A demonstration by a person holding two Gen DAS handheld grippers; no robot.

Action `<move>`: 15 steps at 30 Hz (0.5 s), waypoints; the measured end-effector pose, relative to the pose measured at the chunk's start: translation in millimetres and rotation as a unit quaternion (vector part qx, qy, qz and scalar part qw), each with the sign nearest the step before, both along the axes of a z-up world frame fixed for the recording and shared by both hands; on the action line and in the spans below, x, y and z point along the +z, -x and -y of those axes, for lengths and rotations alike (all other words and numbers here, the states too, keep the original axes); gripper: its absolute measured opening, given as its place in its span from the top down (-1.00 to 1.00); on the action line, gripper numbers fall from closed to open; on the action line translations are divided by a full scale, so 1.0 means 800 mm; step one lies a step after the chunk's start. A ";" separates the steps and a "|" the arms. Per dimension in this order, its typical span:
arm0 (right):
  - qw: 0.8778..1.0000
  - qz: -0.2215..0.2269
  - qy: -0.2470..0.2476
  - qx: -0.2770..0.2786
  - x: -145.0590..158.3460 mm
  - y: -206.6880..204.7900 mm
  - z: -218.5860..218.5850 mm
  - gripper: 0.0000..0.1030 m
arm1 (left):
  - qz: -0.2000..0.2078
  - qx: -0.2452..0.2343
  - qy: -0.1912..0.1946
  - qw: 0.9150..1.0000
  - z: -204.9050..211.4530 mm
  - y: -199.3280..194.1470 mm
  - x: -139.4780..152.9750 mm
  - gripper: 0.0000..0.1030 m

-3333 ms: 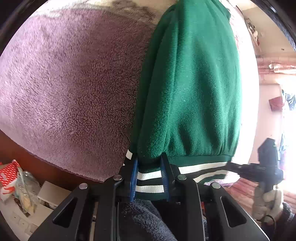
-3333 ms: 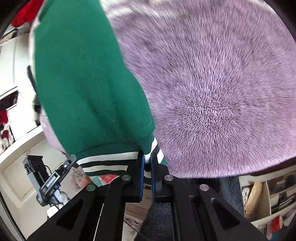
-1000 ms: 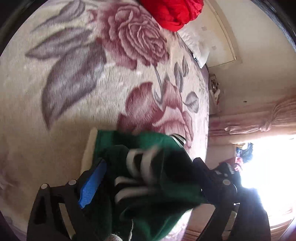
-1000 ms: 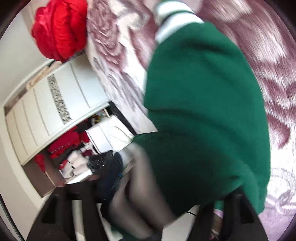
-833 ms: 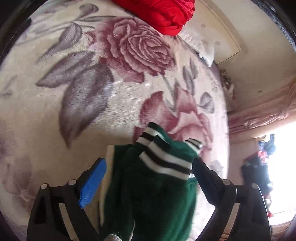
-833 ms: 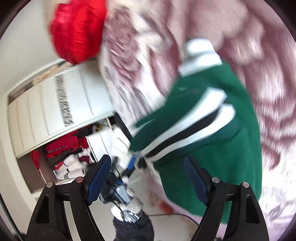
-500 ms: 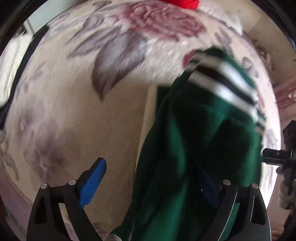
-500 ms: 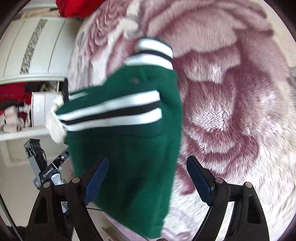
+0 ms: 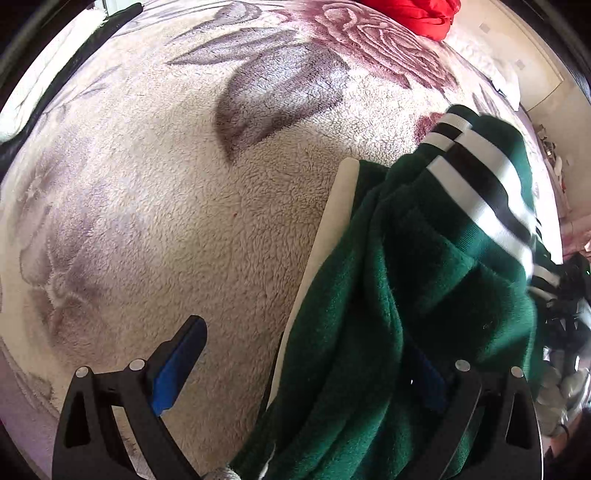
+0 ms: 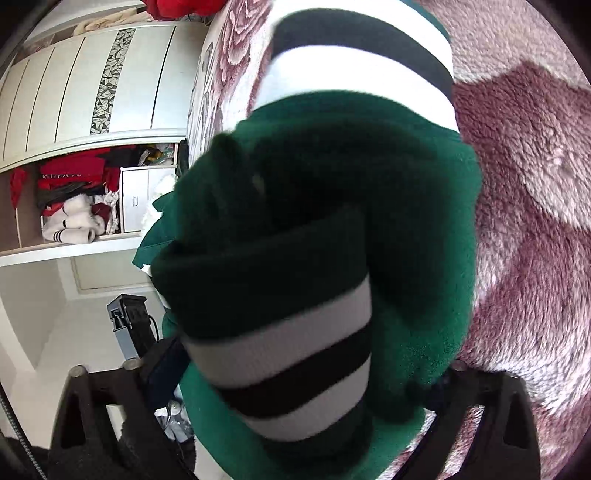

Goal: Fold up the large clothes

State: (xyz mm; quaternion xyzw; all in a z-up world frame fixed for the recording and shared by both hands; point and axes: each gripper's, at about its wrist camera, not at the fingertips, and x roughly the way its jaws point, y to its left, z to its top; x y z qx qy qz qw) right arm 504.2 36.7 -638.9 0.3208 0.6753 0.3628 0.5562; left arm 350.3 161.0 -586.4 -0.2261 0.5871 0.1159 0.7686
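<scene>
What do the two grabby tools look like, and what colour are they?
Both are black plastic. The left tool has two angular fingers with triangular cut-outs, round silver screws and bright blue pads. The right tool has the same black shape and silver screws; its pads look darker blue, mostly hidden.

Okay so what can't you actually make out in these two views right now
- Left wrist view: the right finger of the left tongs is covered by the green sweater.
- Right wrist view: the sweater fills the gap of the right tongs, hiding both fingertips and whether anything is gripped.
- The sweater's overall folded shape: cut off by the frame edges in both views.
- Red garment: cut off by the top edge.
</scene>
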 end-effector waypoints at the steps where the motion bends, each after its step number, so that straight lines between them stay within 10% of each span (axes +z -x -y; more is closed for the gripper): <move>1: 1.000 -0.009 0.002 -0.023 0.004 0.005 0.006 -0.01 | 0.000 -0.003 -0.004 1.000 0.003 0.002 0.002 -1.00; 6: 0.982 -0.056 -0.035 -0.177 0.044 0.074 0.072 0.26 | 0.003 -0.011 -0.002 1.000 0.015 -0.002 0.027 -1.00; 12: 0.878 -0.211 -0.055 -0.426 0.050 0.347 0.181 0.27 | 0.031 -0.050 -0.033 0.998 0.053 0.050 0.109 -1.00; 15: 0.861 -0.288 -0.025 -0.417 0.044 0.443 0.184 0.08 | 0.016 -0.089 -0.061 0.994 0.084 0.087 0.117 -1.00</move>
